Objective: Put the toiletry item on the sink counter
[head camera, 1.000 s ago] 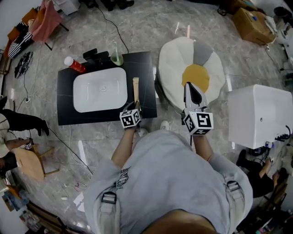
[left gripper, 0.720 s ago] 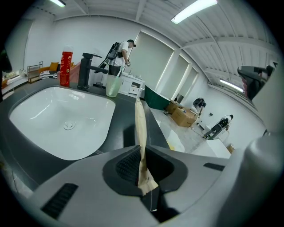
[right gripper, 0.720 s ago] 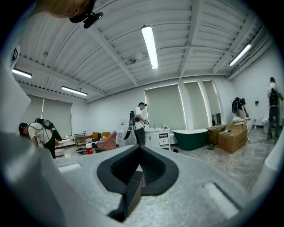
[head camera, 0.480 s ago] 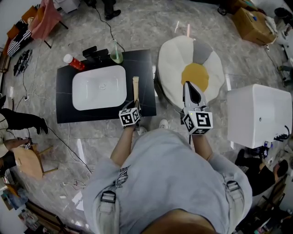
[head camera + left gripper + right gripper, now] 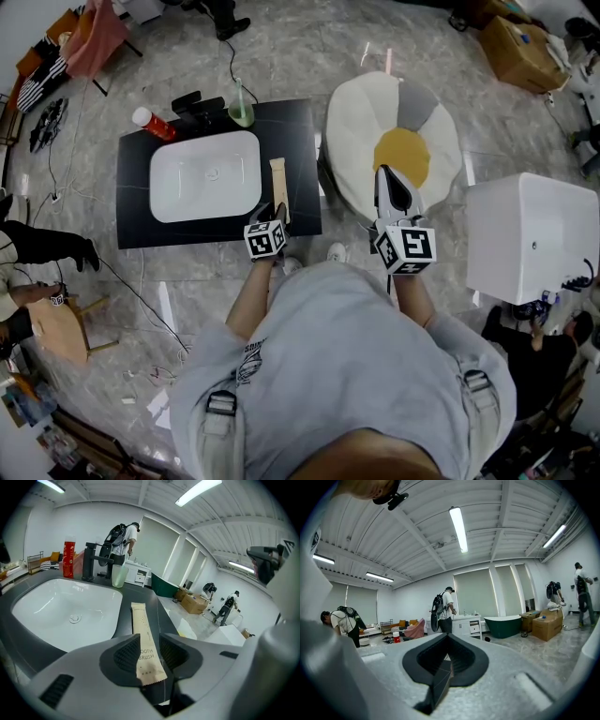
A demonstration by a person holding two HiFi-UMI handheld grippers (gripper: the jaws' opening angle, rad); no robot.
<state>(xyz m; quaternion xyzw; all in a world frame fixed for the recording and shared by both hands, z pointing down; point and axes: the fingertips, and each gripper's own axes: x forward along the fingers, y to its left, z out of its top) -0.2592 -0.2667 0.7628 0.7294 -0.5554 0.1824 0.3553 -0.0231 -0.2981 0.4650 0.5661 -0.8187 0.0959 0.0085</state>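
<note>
Lying flat on the dark counter [image 5: 302, 131], just right of the white basin [image 5: 202, 178], the toothbrush packet [image 5: 142, 639] has its near end between the left gripper's [image 5: 149, 651] jaws, which have just opened off it. Off to the counter's right, the right gripper [image 5: 447, 656] is closed and empty.

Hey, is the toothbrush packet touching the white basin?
Apart. The head view shows a strip of dark counter between the toothbrush packet and the white basin.
</note>
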